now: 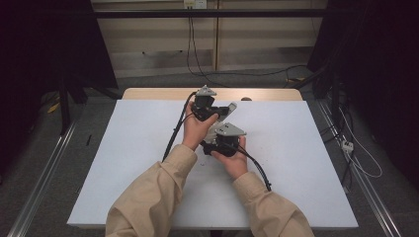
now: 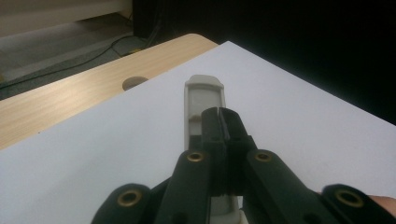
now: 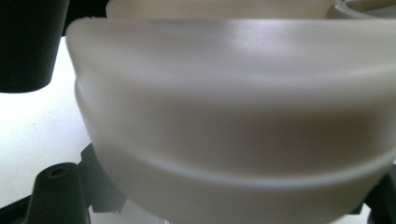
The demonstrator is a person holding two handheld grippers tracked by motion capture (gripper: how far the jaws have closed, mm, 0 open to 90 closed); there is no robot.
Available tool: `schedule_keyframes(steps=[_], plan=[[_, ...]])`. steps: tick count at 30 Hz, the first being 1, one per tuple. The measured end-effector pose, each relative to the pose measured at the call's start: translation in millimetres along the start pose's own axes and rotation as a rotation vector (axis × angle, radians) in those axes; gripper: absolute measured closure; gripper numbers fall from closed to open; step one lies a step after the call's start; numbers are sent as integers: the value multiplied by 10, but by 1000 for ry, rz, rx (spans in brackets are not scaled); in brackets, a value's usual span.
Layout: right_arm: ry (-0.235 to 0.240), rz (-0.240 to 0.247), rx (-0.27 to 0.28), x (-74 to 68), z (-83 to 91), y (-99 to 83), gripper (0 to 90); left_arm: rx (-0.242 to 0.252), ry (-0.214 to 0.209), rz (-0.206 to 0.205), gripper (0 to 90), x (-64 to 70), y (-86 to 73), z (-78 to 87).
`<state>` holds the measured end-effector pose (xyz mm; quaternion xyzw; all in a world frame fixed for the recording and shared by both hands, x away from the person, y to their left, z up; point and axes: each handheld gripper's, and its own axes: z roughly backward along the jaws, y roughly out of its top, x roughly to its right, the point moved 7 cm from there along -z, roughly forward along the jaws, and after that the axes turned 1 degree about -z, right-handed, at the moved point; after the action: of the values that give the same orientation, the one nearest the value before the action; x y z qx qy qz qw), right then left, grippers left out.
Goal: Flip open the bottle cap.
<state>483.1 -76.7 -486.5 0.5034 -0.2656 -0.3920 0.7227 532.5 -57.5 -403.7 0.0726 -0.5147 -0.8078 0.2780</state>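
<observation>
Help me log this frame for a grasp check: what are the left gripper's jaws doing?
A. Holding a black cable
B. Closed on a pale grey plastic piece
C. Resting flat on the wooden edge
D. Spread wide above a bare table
B: in the left gripper view the left gripper has its jaws pressed together on the pale grey plastic piece, held above the white table.

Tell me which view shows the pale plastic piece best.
The left gripper view: the pale plastic piece runs lengthwise under the left gripper, whose jaws are shut on it. The right gripper view has a blurred close-up of its curved surface; the high view has a sliver between the hands.
</observation>
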Motion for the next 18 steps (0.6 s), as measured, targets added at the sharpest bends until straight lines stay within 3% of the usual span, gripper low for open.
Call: schedule_keyframes(steps=[12, 18], plan=[[2, -4, -1, 4, 0, -1, 185, -10, 14, -18, 900, 6, -9, -10], [-2, -3, -2, 2, -3, 2, 182, -6, 12, -7, 887, 3, -17, 19]])
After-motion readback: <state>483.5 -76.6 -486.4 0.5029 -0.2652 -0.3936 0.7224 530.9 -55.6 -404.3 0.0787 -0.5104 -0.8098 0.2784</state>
